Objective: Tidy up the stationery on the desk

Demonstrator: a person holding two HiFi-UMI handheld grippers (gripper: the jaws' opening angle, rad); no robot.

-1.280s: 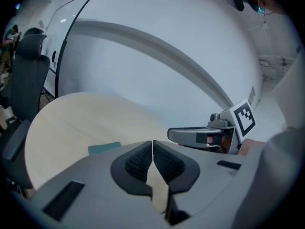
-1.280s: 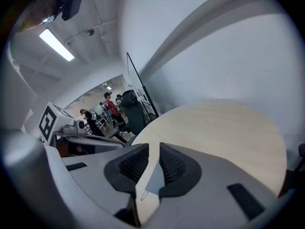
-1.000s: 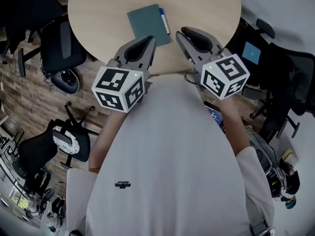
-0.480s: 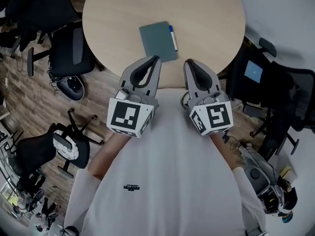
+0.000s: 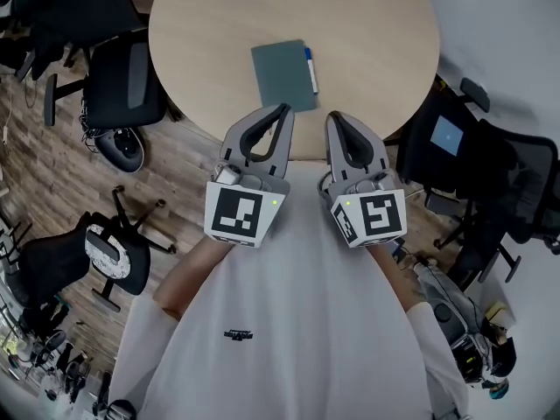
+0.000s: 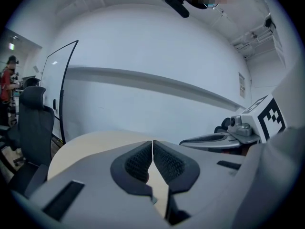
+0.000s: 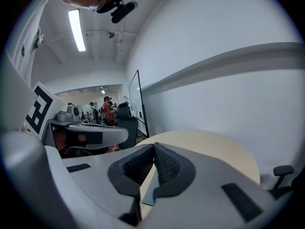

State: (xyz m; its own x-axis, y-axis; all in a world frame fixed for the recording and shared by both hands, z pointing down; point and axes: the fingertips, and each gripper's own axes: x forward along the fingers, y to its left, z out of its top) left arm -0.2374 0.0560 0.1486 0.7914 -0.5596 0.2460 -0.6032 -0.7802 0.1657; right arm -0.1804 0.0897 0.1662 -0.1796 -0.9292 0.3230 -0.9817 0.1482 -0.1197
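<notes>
Both my left gripper [image 5: 283,110] and right gripper [image 5: 333,118] are pressed together, empty, the teal rectangular notebook [image 5: 283,77] and blue-capped white pen [image 5: 311,70] lying just ahead of their tips on the round pale-wood bench [image 5: 385,33].

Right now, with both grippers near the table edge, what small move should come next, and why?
Probably open the right gripper and reach it forward to the pen. Both it and the left gripper are shut on nothing, at the table's near edge, short of the notebook; the pen lies along the notebook's right edge, on the right gripper's side.
</notes>
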